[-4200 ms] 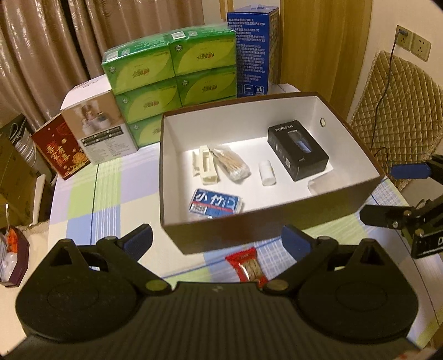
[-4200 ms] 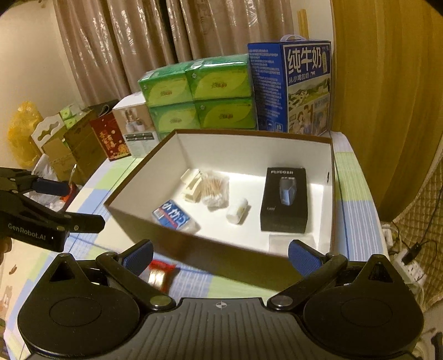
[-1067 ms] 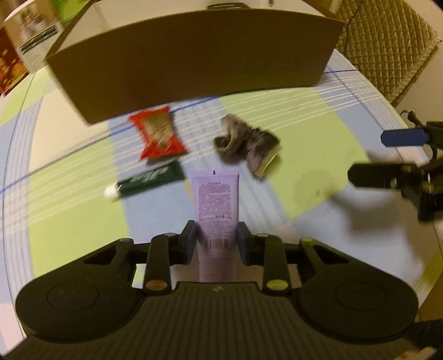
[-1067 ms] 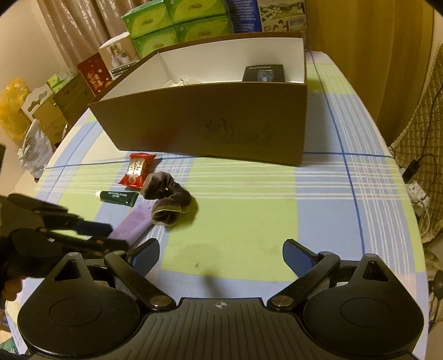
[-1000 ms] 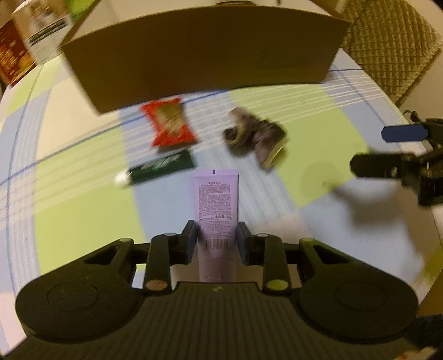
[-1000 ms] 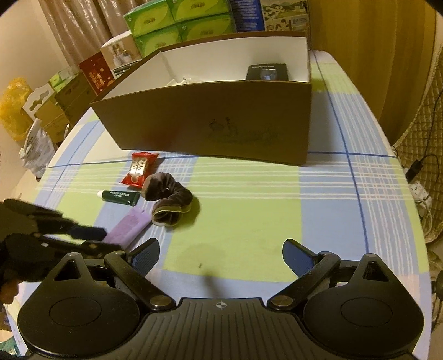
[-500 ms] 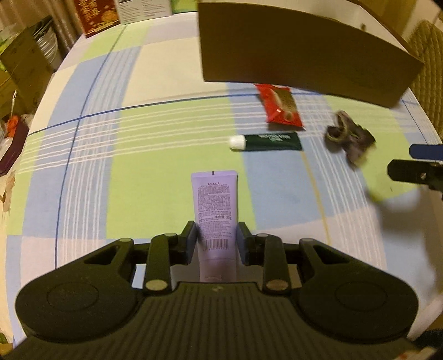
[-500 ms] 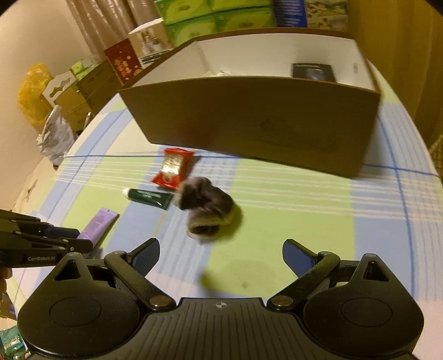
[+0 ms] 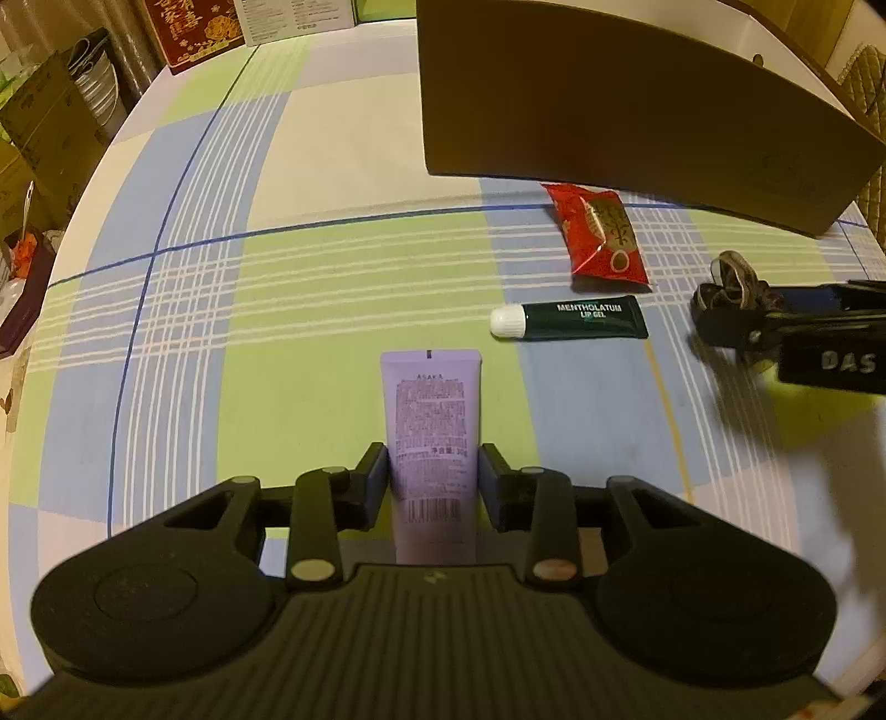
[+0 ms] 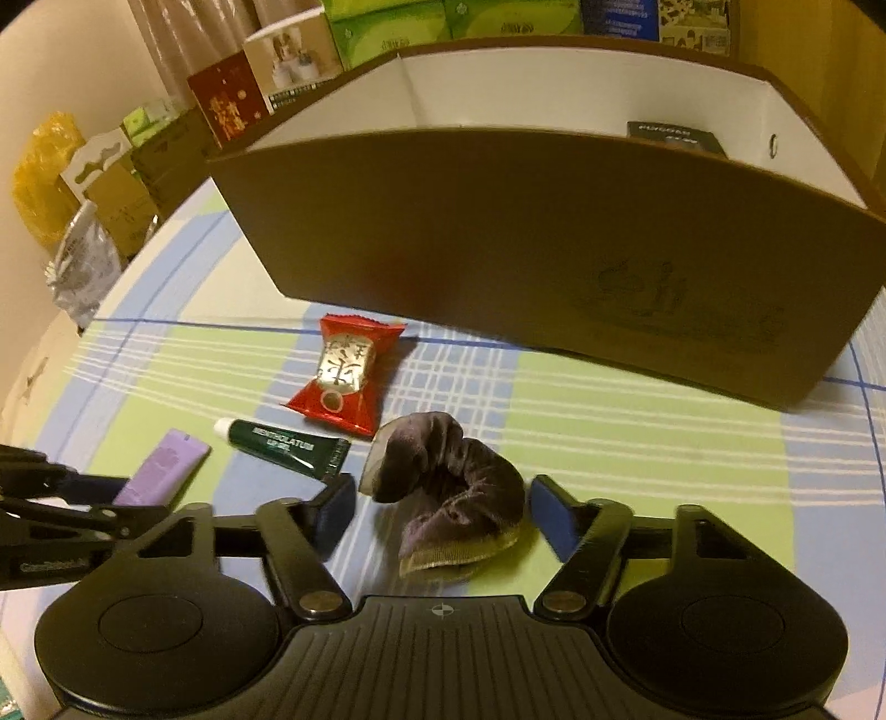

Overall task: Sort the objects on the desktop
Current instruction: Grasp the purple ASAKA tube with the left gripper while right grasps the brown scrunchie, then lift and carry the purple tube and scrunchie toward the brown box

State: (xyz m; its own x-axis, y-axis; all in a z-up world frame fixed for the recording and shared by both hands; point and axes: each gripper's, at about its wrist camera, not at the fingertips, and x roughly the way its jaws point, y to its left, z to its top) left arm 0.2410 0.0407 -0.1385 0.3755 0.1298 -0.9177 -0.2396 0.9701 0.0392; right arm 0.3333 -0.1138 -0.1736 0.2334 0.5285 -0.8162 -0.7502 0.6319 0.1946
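Note:
A purple tube (image 9: 432, 410) lies lengthwise on the checked tablecloth between my left gripper's (image 9: 433, 471) pads. The jaws are opening, but the pads still sit against the tube's sides. My right gripper (image 10: 443, 509) points down over a dark brown scrunchie (image 10: 448, 482). Its jaws are closing, with the scrunchie between them and a small gap on each side. A green lip-gel tube (image 10: 282, 446) and a red snack packet (image 10: 343, 382) lie just beyond, in front of the brown cardboard box (image 10: 498, 232). The right gripper (image 9: 803, 327) shows at the right edge of the left wrist view.
A black box (image 10: 675, 138) lies inside the white-lined cardboard box. Green tissue packs (image 10: 387, 22) and a red gift box (image 9: 194, 27) stand at the back. Cartons and bags (image 10: 111, 183) sit beyond the table's left edge.
My left gripper carried the purple tube leftward, away from the box. My right gripper came down and forward over the scrunchie, and its wide jaws narrowed around it.

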